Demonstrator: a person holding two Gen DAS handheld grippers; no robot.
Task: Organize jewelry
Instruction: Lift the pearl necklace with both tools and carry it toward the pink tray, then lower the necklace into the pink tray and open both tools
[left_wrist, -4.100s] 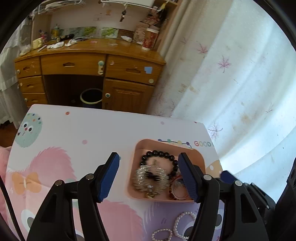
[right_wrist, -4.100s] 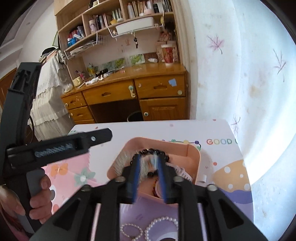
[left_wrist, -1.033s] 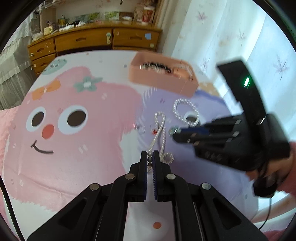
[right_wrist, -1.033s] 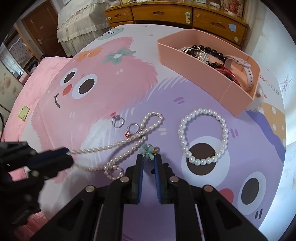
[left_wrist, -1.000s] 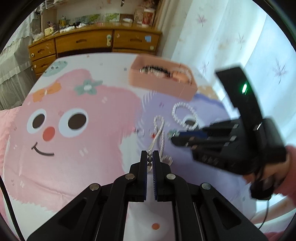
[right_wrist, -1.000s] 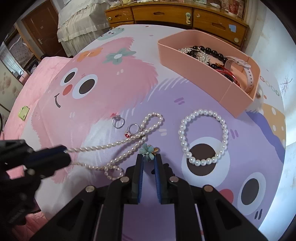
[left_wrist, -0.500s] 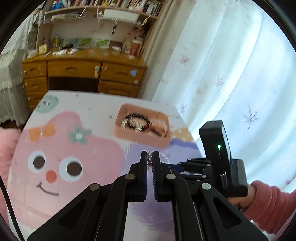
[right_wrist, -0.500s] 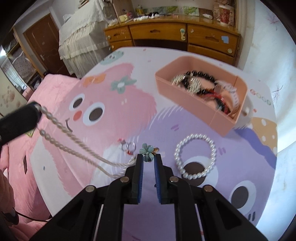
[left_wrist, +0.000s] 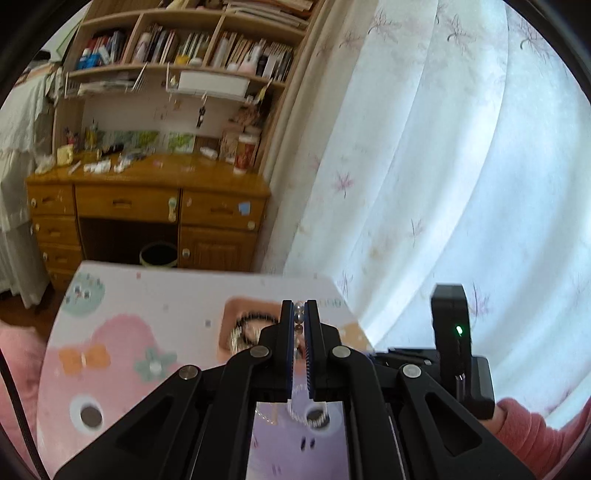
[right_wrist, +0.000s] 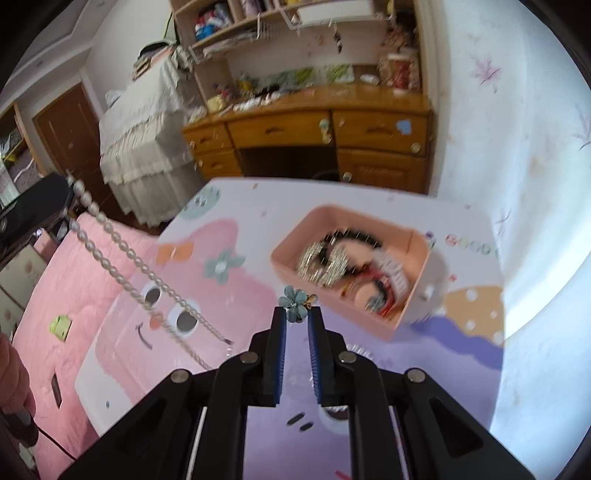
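My left gripper (left_wrist: 299, 308) is shut on a long pearl necklace (right_wrist: 122, 251), held high over the cartoon table mat; in the right wrist view the strand hangs from the left gripper (right_wrist: 55, 192) down to the mat. My right gripper (right_wrist: 295, 314) is shut on a small blue flower earring (right_wrist: 293, 301), lifted above the mat near the pink tray's front corner. The pink tray (right_wrist: 284, 266) holds a black bead bracelet, a silver piece and other jewelry; it also shows in the left wrist view (left_wrist: 225, 332). A pearl bracelet (left_wrist: 308, 413) lies on the mat below.
A wooden desk (left_wrist: 147, 206) with shelves stands beyond the table's far edge. A white curtain (left_wrist: 443, 184) hangs to the right. A pink bed (right_wrist: 62, 295) lies left of the table.
Both grippers have risen well above the mat. The pearl necklace has lifted off the mat with the left gripper, and the flower earring has risen with the right gripper toward the tray.
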